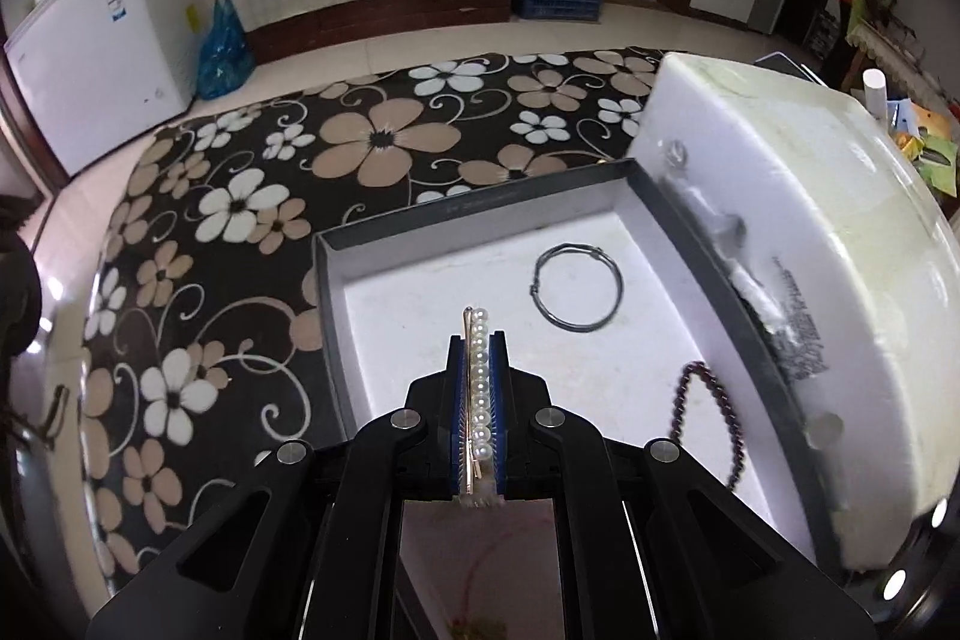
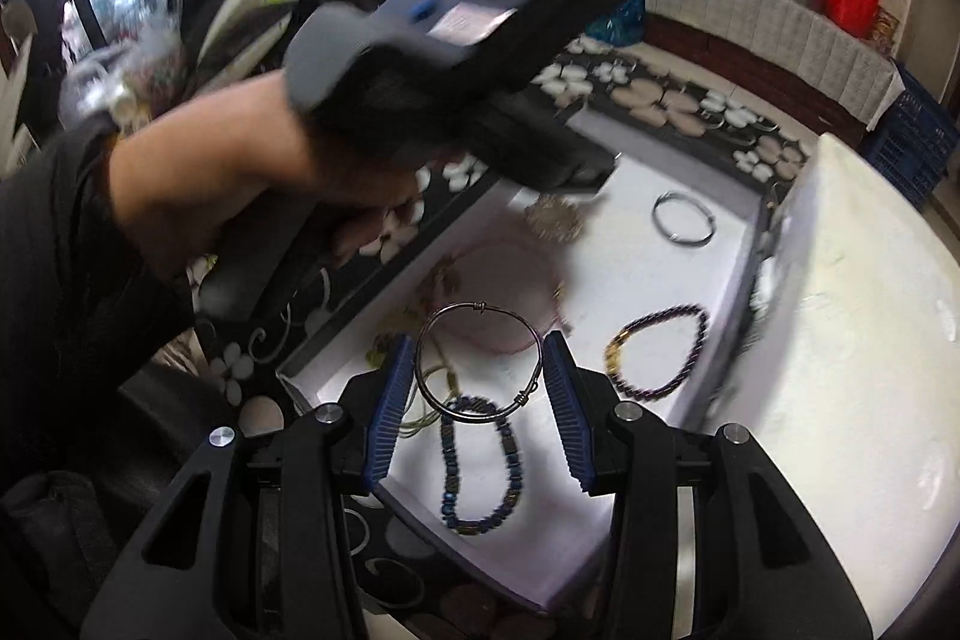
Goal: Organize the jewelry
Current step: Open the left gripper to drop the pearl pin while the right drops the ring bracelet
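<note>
Jewelry box (image 1: 336,280): wire bangle (image 1: 577,287), garnet bracelet (image 1: 714,418) | left tool (image 1: 478,340): pearl clip (image 1: 479,388)

Right gripper (image 2: 480,394) open above tray (image 2: 636,274), jaws wide, wire bangle (image 2: 477,361) between them; contact unclear. Blue bracelet (image 2: 480,466) just below bangle. Purple bracelet (image 2: 660,355) to right, second bangle (image 2: 684,219) farther back. Left gripper (image 2: 570,178), blurred, over tray's far end.
</note>
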A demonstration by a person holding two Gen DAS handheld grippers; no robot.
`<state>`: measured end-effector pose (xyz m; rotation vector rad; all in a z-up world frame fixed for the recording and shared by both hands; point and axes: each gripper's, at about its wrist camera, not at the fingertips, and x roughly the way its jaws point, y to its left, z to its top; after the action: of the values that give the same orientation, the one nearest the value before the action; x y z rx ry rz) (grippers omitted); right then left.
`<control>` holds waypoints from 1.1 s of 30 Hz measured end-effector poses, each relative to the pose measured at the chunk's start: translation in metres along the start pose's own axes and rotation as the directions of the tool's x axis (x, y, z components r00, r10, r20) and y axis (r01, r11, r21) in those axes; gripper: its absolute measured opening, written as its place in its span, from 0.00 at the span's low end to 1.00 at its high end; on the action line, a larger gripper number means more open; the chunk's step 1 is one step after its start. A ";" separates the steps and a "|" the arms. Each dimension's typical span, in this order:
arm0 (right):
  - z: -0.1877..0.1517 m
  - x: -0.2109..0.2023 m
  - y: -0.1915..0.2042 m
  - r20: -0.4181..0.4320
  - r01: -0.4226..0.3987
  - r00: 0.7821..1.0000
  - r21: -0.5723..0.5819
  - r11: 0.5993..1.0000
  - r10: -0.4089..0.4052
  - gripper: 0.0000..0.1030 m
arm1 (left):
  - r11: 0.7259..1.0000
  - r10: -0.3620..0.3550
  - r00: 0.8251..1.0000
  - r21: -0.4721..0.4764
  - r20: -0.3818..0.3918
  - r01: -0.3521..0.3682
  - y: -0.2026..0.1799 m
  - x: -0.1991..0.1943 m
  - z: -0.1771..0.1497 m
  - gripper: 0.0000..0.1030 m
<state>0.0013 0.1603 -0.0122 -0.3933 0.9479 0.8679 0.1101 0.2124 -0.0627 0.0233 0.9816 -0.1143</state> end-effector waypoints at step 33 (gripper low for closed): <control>-0.071 -0.046 0.035 0.095 0.106 0.988 0.134 0.985 -0.120 0.95 | 0.985 0.109 0.989 -0.143 0.096 -0.095 -0.016 -0.117 -0.079 0.72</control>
<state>-0.0782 0.1153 -0.0102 -0.2857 0.8723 0.7128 -0.0213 0.2125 -0.0089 -0.0588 0.8812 0.0469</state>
